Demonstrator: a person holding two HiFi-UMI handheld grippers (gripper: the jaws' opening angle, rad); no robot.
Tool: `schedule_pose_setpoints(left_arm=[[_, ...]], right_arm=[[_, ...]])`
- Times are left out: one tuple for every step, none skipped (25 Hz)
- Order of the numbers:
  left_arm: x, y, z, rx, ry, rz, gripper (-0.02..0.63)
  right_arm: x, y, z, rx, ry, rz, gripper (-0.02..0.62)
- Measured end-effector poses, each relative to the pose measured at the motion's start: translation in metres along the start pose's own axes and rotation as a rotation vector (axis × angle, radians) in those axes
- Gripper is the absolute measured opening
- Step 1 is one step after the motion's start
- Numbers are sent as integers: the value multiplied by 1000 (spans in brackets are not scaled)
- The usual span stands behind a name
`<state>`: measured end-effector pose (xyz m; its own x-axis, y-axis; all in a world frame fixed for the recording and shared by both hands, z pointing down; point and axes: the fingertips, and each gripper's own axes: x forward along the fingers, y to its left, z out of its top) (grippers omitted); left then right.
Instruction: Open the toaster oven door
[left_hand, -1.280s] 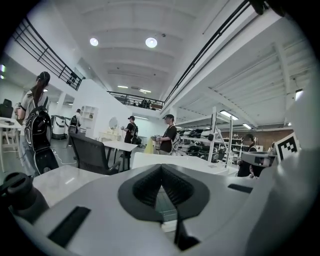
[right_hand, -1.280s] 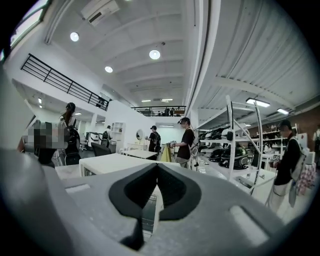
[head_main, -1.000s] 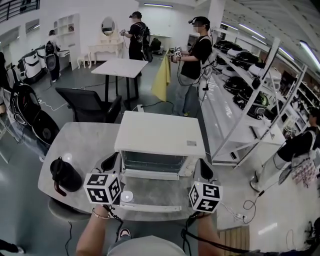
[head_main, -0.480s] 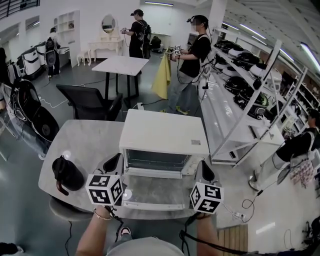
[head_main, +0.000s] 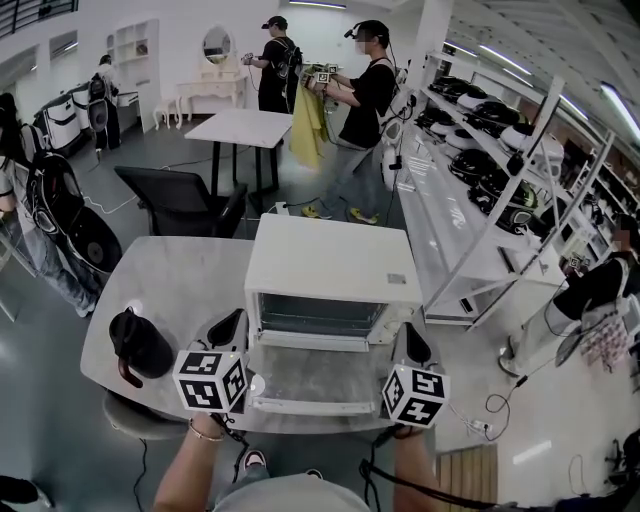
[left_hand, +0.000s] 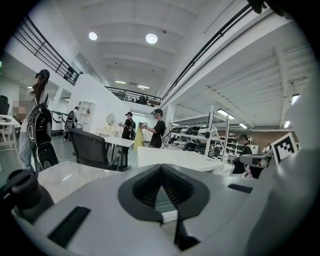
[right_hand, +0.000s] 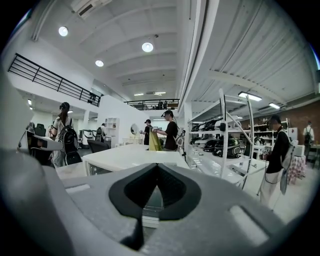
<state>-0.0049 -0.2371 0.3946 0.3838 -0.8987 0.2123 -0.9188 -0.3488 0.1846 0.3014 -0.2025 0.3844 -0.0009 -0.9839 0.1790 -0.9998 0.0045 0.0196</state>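
The white toaster oven (head_main: 330, 265) stands on the grey table (head_main: 175, 285). Its glass door (head_main: 310, 378) lies folded down flat towards me, with the handle bar (head_main: 305, 405) at the near edge. My left gripper (head_main: 236, 316) is at the door's left side and my right gripper (head_main: 408, 330) at its right side. Neither holds anything. In the left gripper view the jaws (left_hand: 161, 169) are shut and point at the oven (left_hand: 175, 157). In the right gripper view the jaws (right_hand: 158, 167) are shut too, with the oven (right_hand: 127, 156) ahead of them.
A black jug (head_main: 138, 345) stands on the table left of the left gripper. Behind the table are a dark chair (head_main: 178, 208) and a white table (head_main: 245, 128). White shelving (head_main: 480, 190) runs along the right. People stand at the back and at the right edge.
Both grippers and the folded-down door stay almost where they were. The person at the back with the yellow cloth has walked to the left.
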Motion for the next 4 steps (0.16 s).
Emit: schedule_pose_setpoints(left_arm=[[-1, -1, -2, 1, 1, -1, 5], [-3, -2, -4, 4, 3, -3, 5], [-4, -3, -6, 7, 4, -5, 5], [-5, -4, -7, 11, 5, -7, 5]], right_arm=[[-2, -1, -2, -1, 2, -1, 6], [-3, -1, -4, -2, 4, -1, 6], [-5, -1, -5, -4, 6, -1, 6], [-7, -2, -7, -6, 7, -1, 6]])
